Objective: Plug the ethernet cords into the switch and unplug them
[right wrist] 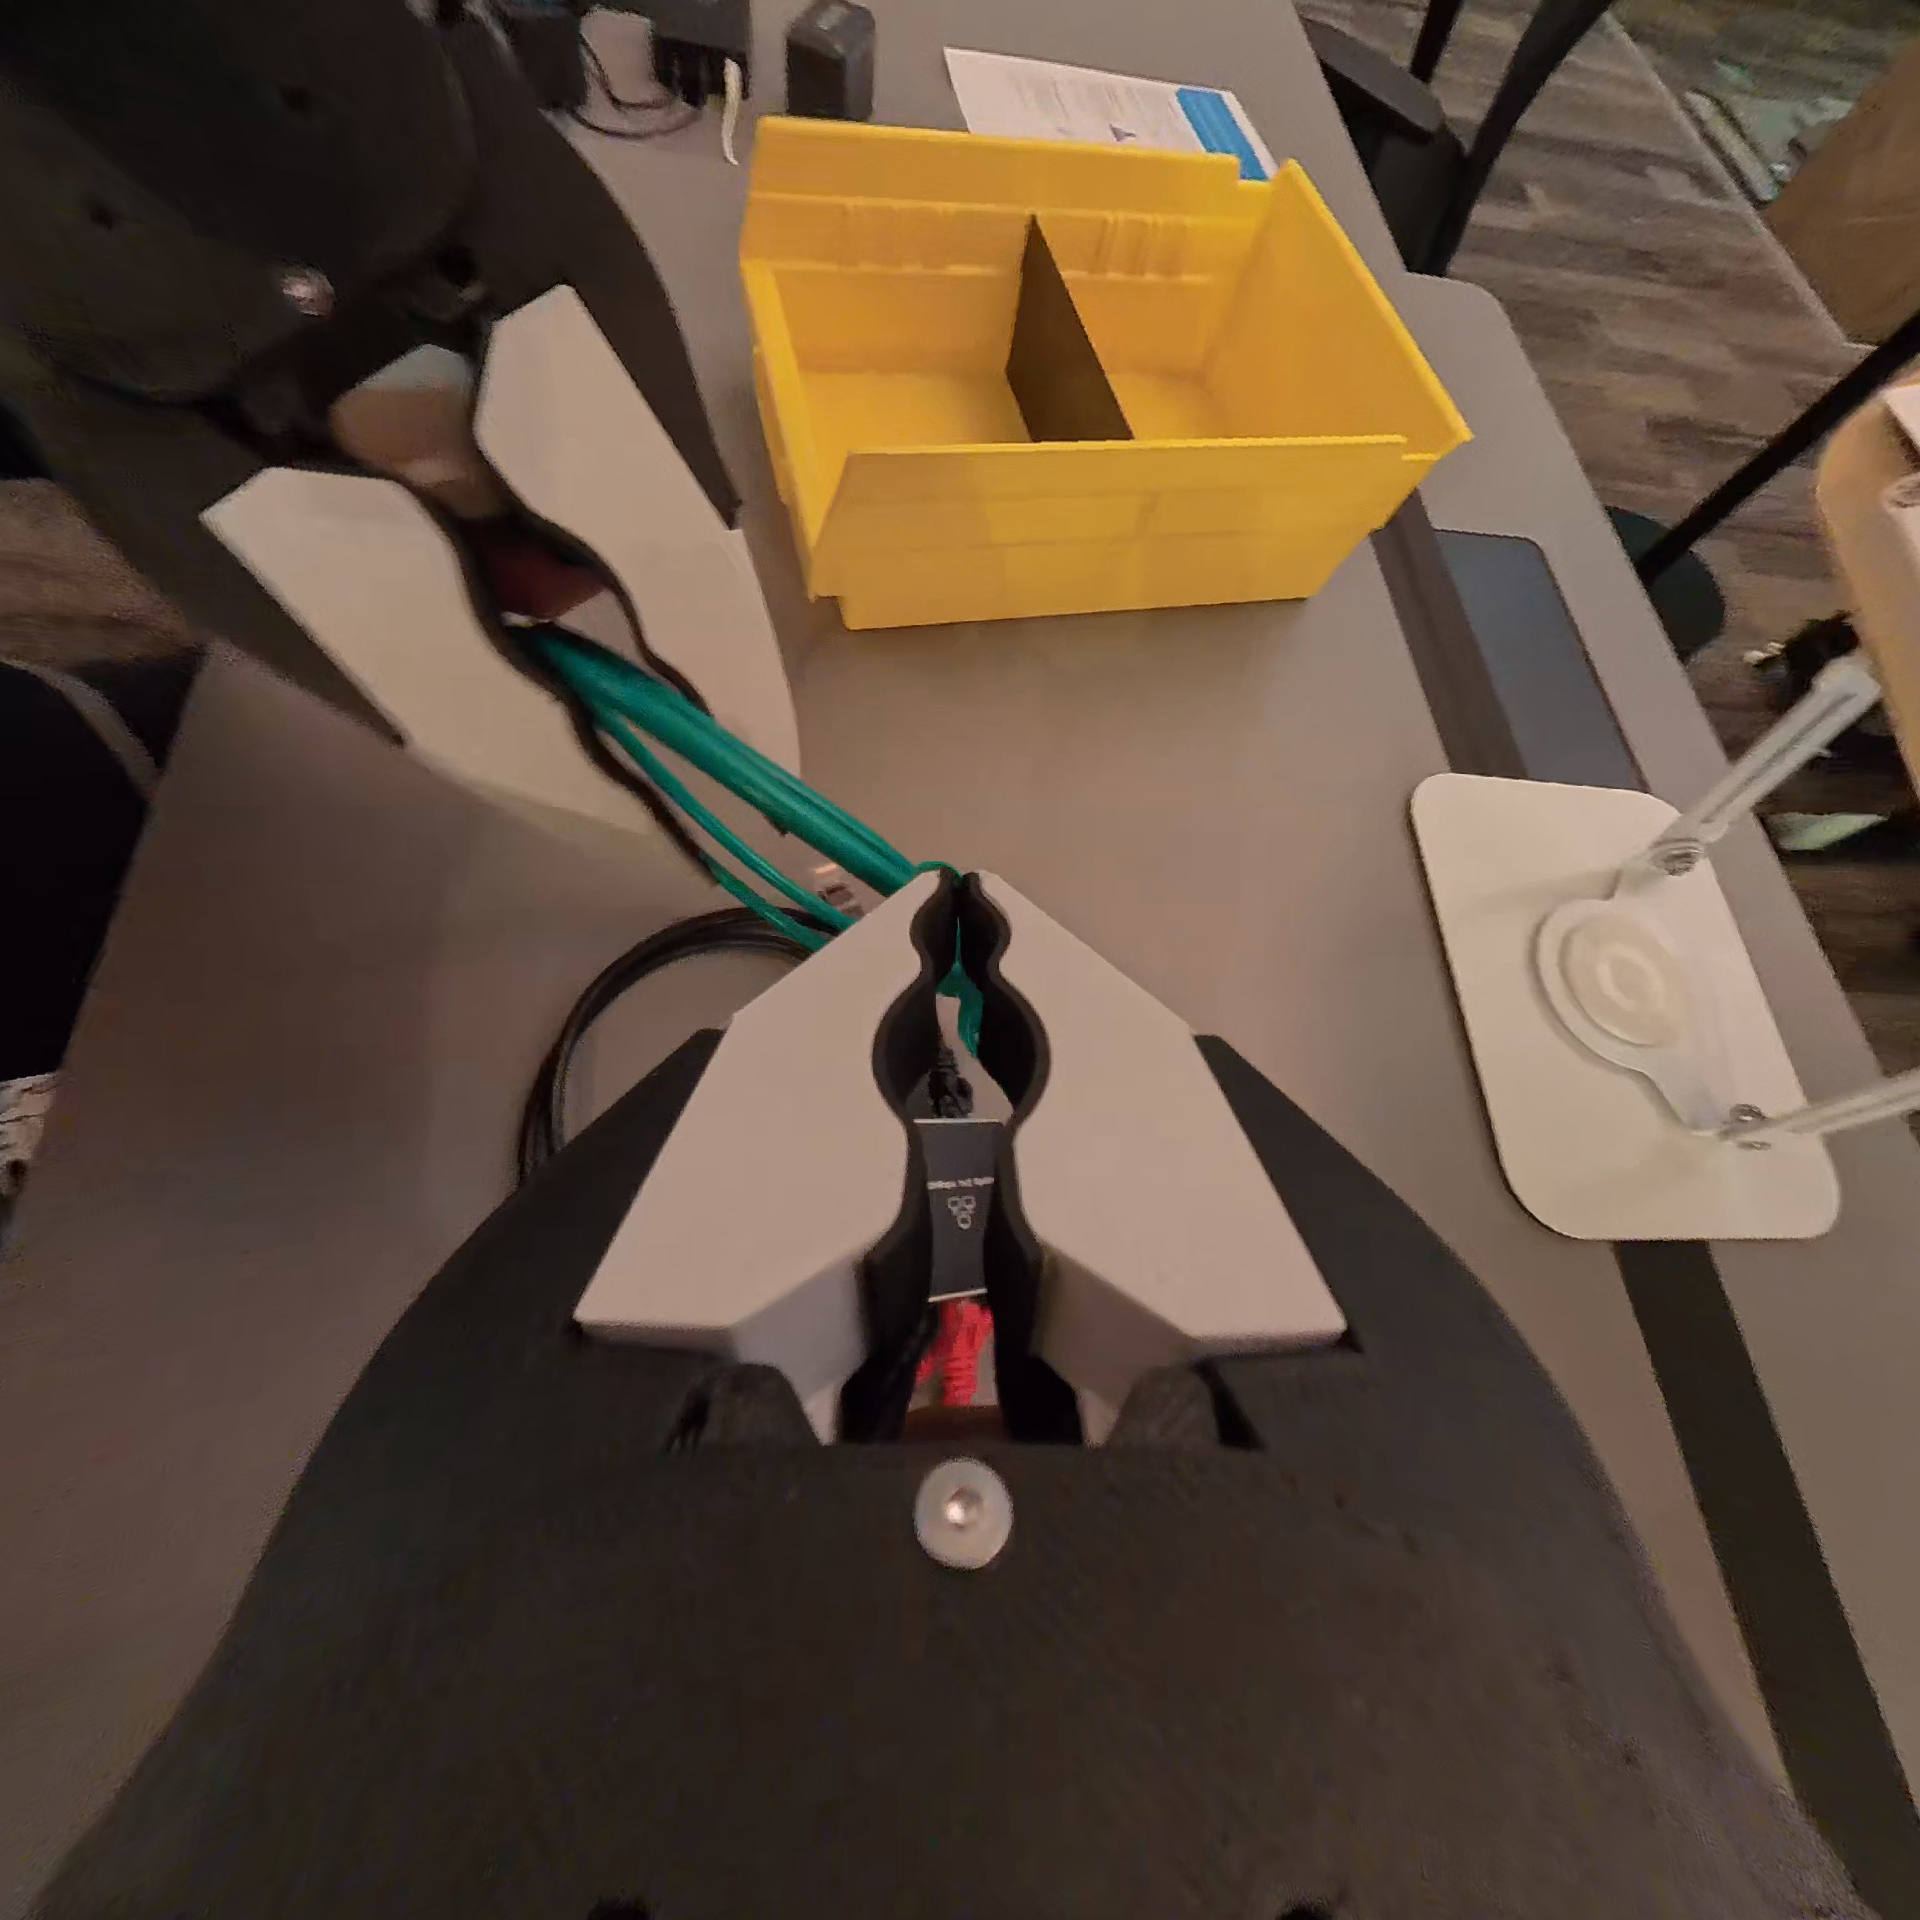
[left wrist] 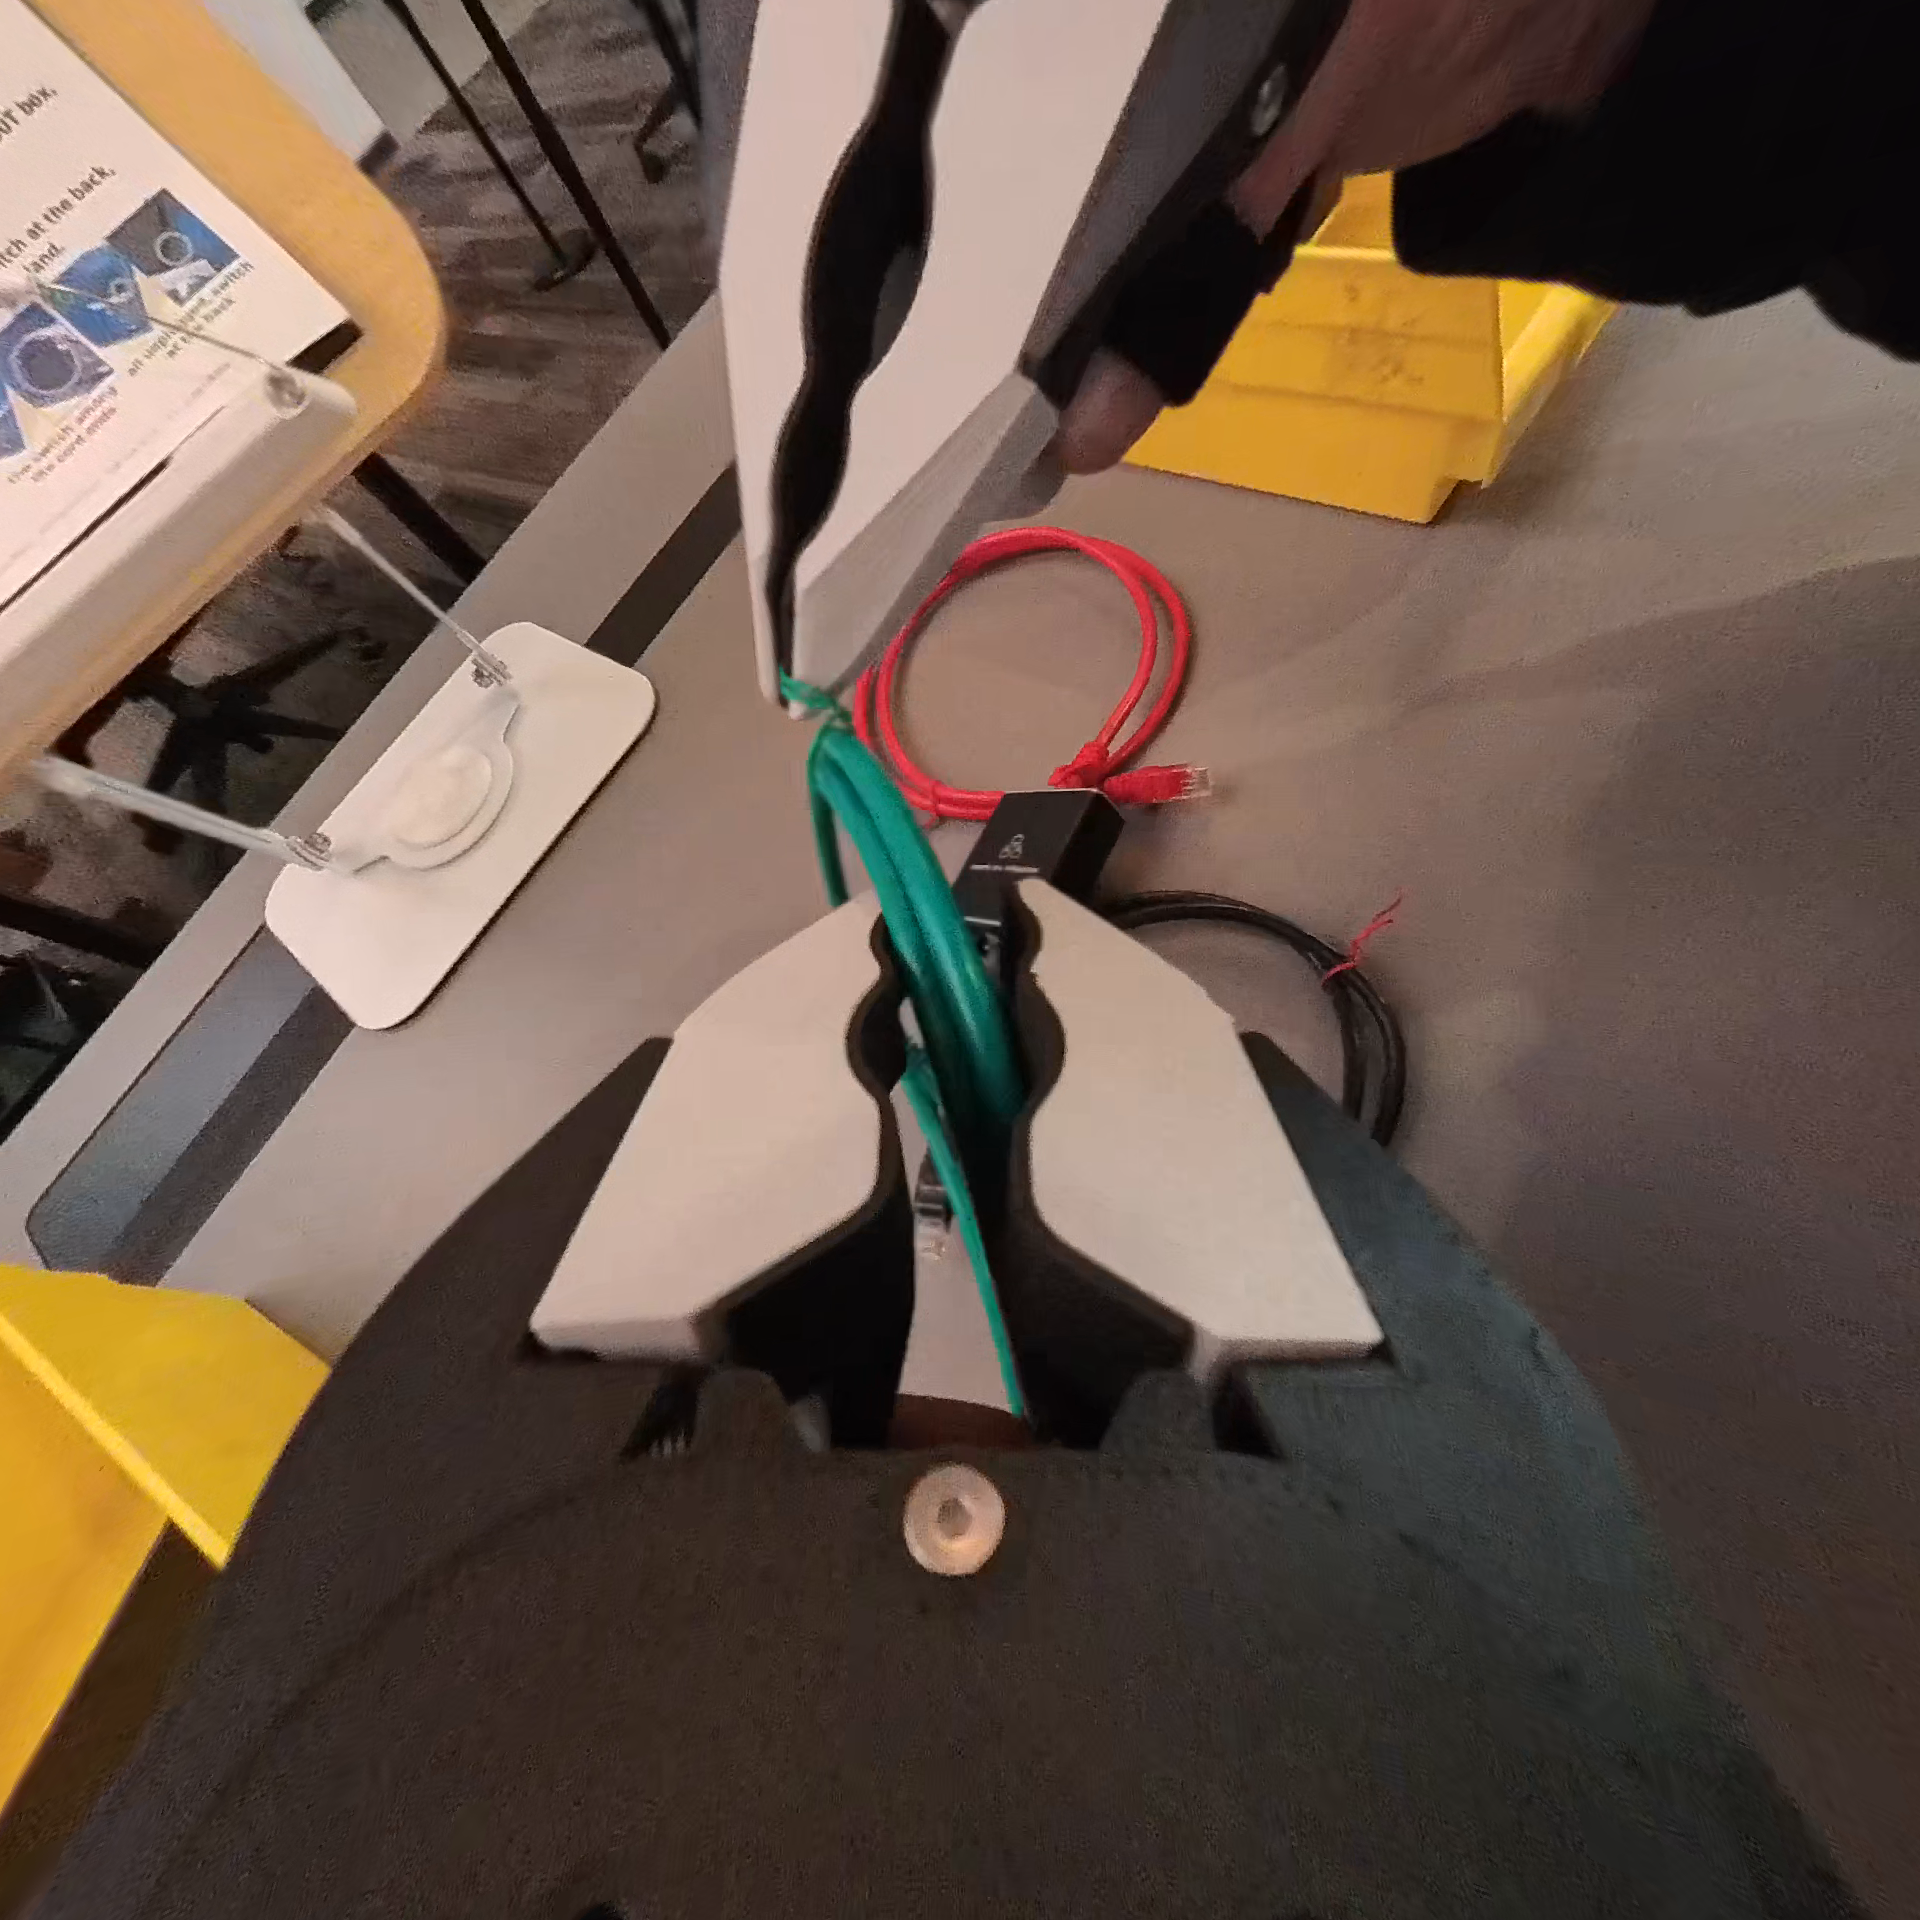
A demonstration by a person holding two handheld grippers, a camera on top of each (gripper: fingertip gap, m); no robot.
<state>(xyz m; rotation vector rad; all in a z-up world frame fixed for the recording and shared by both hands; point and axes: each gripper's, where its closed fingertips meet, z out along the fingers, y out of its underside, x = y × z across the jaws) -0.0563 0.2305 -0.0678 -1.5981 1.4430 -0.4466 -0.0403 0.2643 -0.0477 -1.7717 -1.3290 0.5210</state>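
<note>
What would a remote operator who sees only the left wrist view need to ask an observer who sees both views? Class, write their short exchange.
Operator: My left gripper holds the green cord, and the right gripper pinches its green tie. What is the yellow corner at my lower left?
Observer: A yellow bin, split by a black divider. Both compartments look empty.
Operator: Is anything behind it?
Observer: A sheet of paper lies on the table behind the bin.
</note>
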